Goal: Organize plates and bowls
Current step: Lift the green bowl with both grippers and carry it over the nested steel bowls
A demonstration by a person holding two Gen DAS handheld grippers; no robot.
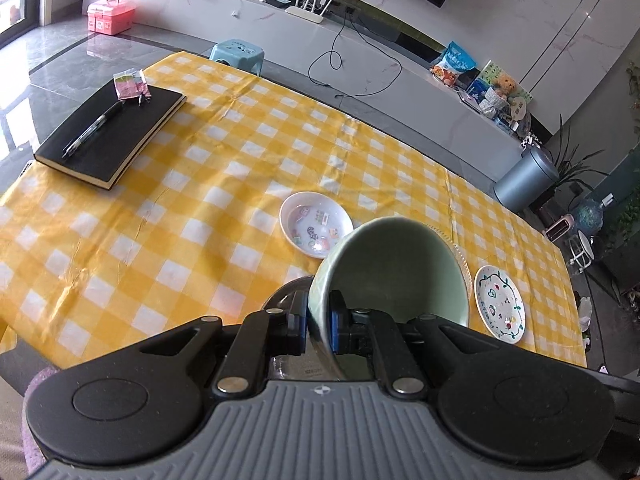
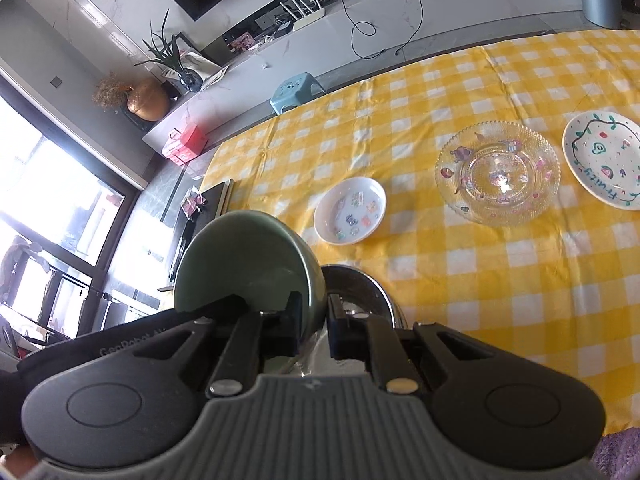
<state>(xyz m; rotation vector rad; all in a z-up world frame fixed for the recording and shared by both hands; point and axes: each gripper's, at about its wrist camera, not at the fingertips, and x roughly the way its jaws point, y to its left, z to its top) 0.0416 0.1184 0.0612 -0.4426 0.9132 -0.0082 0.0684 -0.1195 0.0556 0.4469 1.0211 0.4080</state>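
My left gripper (image 1: 318, 326) is shut on the rim of a pale green bowl (image 1: 394, 268), held tilted above the table. My right gripper (image 2: 316, 320) is shut on the rim of the same green bowl (image 2: 244, 256), with a metal bowl (image 2: 360, 288) just below it; that bowl shows in the left wrist view (image 1: 284, 300) too. A small white dish with stickers (image 2: 350, 210) lies ahead, also in the left wrist view (image 1: 314, 224). A clear glass plate (image 2: 498, 172) and a white painted plate (image 2: 604, 160) lie to the right. The painted plate shows in the left wrist view (image 1: 500, 308).
The table wears a yellow checked cloth (image 1: 200, 200). A black notebook (image 1: 116, 132) with a pen lies at the far left. A blue stool (image 1: 238, 52) stands beyond the table's far edge, and a grey bin (image 1: 528, 176) beyond the right end.
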